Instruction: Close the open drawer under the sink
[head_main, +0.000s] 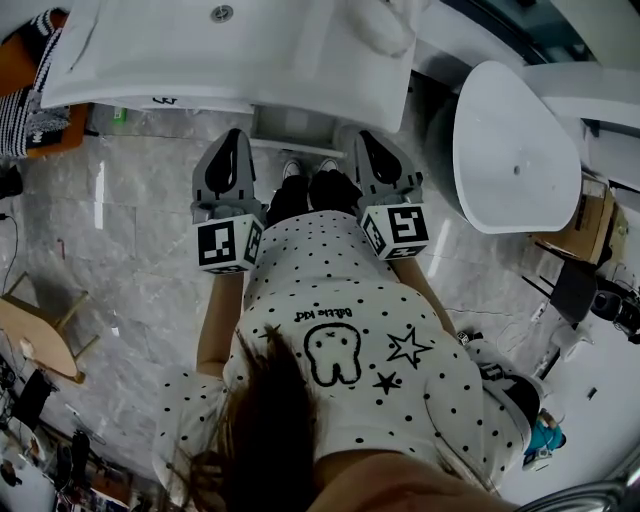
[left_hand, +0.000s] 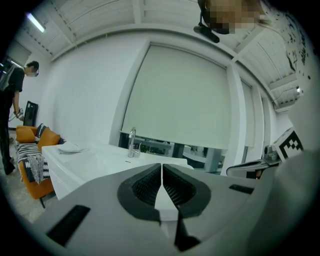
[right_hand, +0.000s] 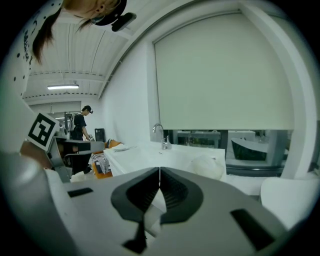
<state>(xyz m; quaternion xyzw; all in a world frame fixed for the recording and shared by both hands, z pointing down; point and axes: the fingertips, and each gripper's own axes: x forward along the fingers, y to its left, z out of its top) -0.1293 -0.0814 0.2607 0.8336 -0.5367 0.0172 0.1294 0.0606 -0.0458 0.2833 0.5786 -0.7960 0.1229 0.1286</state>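
Observation:
The white sink counter (head_main: 150, 70) fills the top of the head view, with its drain (head_main: 222, 13) near the top edge. Under its front edge a pale drawer panel (head_main: 296, 126) juts out a little between the two grippers. My left gripper (head_main: 233, 140) and right gripper (head_main: 366, 140) are held side by side, pointing at the cabinet, both shut and empty. In the left gripper view the shut left gripper (left_hand: 162, 166) points at the counter and faucet (left_hand: 131, 142). The shut right gripper (right_hand: 159, 170) faces the same faucet (right_hand: 161, 136).
A white cloth lump (right_hand: 207, 165) lies on the counter's right end. A white oval tub (head_main: 515, 150) stands to the right, with a cardboard box (head_main: 590, 215) beyond it. An orange sofa (left_hand: 30, 145), a standing person (left_hand: 12, 100) and a wooden chair (head_main: 40, 330) are to the left.

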